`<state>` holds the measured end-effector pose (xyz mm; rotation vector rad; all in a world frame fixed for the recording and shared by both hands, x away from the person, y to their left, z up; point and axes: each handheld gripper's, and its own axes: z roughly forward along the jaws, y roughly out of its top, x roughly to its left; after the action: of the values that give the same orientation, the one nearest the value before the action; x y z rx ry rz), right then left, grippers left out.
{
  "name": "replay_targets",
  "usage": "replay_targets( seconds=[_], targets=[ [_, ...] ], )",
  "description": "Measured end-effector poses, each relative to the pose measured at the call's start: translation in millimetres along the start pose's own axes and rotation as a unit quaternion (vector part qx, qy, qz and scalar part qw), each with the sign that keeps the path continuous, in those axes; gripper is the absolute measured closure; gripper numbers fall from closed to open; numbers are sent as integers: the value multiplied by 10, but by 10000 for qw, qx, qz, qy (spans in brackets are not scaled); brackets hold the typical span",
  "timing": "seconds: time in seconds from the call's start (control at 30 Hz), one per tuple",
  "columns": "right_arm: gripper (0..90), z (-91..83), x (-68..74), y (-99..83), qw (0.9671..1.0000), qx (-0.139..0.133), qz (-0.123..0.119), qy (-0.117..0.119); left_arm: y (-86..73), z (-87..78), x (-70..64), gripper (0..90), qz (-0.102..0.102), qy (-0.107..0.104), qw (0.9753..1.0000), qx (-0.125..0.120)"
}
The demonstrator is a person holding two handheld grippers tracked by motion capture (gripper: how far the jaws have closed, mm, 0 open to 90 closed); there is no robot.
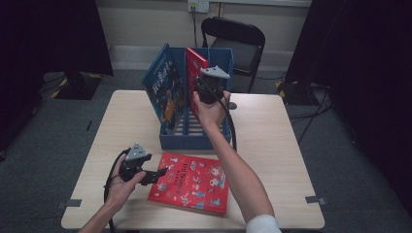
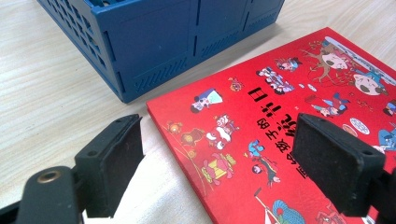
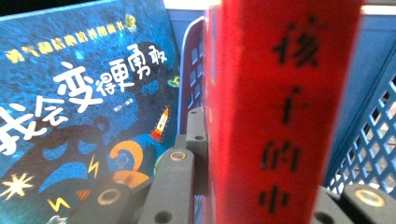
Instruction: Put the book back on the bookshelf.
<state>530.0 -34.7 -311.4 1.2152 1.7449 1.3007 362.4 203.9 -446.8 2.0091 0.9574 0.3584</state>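
A blue slotted book box [image 1: 194, 141] stands at the middle of the table. In its left bay a blue picture book [image 1: 163, 87] leans to the left. My right gripper [image 1: 208, 90] is shut on the spine of an upright red book [image 1: 194, 68] in the right bay; in the right gripper view that red spine [image 3: 275, 116] stands between the jaws, with the blue book [image 3: 84, 107] beside it. A second red picture book [image 1: 192, 182] lies flat in front of the box. My left gripper [image 1: 163, 174] is open, its jaws astride this book's left edge [image 2: 187, 154], low over the table.
The wooden table [image 1: 272, 136] has bare room to the right of the box and to its left. A black chair [image 1: 238, 41] stands behind the table's far edge. The blue box's wall [image 2: 159, 42] sits just beyond the flat book.
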Motion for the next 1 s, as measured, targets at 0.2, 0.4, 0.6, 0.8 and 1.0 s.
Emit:
replay_targets(
  seconds=[0.2,0.4,0.6,0.8,1.0],
  targets=[
    [802,125,23,-108,9999,28,109,-104,2,-5,-15,176,43,-31,10000,21],
    [802,214,11,-248,9996,62,196,-173,-1,3,-9,173,29,-11,10000,22],
    [802,254,33,-429,9995,58,278,-110,-1,1,-15,173,53,-38,10000,31],
    [801,213,9,-549,9997,75,230,4,-2,6,-10,174,56,-33,10000,37],
    [797,87,-14,-648,9997,193,7,179,-2,23,-23,174,43,-57,10000,59]
  ],
)
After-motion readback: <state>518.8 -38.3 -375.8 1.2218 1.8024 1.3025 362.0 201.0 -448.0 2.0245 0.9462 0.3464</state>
